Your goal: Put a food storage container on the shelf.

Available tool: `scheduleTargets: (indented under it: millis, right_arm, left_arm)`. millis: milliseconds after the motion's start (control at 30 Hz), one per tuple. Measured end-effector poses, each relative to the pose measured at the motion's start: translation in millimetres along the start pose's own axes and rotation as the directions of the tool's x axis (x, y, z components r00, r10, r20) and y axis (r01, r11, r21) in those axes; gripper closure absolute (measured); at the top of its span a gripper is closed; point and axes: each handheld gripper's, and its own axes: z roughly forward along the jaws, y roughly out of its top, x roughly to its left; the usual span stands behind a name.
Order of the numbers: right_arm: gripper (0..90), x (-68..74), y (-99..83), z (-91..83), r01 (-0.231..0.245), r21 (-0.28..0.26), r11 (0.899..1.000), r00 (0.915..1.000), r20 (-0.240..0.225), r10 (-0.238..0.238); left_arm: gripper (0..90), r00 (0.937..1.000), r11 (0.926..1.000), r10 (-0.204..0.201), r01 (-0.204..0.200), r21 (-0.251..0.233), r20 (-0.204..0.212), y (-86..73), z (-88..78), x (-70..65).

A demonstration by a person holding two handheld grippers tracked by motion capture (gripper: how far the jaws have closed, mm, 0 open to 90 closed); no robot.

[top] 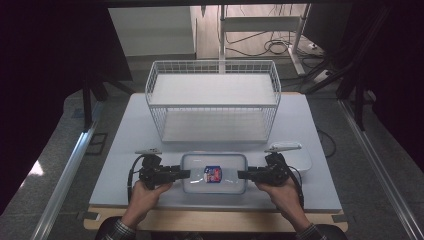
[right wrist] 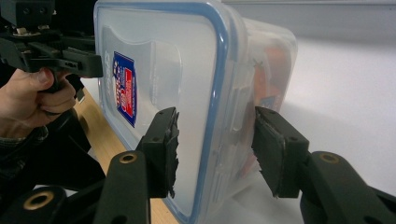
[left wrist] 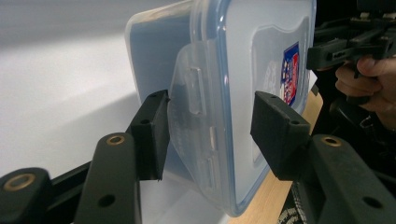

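Item: box (top: 214, 173), clear plastic, blue-rimmed snap lid, flat on table (top: 125, 150) near its front edge, between the two grippers. Long axis runs left-right across the table; lid faces up. Short ends point at the grippers, each end w/ a hinged lid flap.

Label (top: 213, 173): sticker at lid centre, blue/red/white; text too small to read. Also seen in left gripper view (left wrist: 290, 72) and right gripper view (right wrist: 124, 88), still illegible. Something orange-red shows through the wall in right gripper view; cannot tell what.

Left gripper (top: 181, 173): at box's left end. In left gripper view (left wrist: 210, 135) jaws about half open, one each side of the end flap. One pad is at the box wall, the other a little off the lid; no firm squeeze seen.

Right gripper (top: 245, 174): at box's right end. In right gripper view (right wrist: 215, 149) jaws about half open, straddling the lid rim. One pad is near the lid top, the other near the wall; small gaps visible, no grip.

Surrounds: wire rack (top: 213, 100), white, two-tier, behind the box, apart from it, open front facing the person. White block (top: 302, 160) just right of the right gripper. Table's wood front strip (top: 210, 220) close below the box. Open table to the far left and right of the rack.
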Motion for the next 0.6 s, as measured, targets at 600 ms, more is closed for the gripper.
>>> scheduleTargets:
  millis: [600]
  right_arm:
    - [51.1, 19.2, 30.3, -20.3, 0.096, -0.096, 0.991, 0.9954, 0.005, -0.096]
  left_arm:
    - [48.7, 0.9917, 0.991, 0.116, -0.119, -0.061, -0.055, 38.2, -25.3, -28.6]
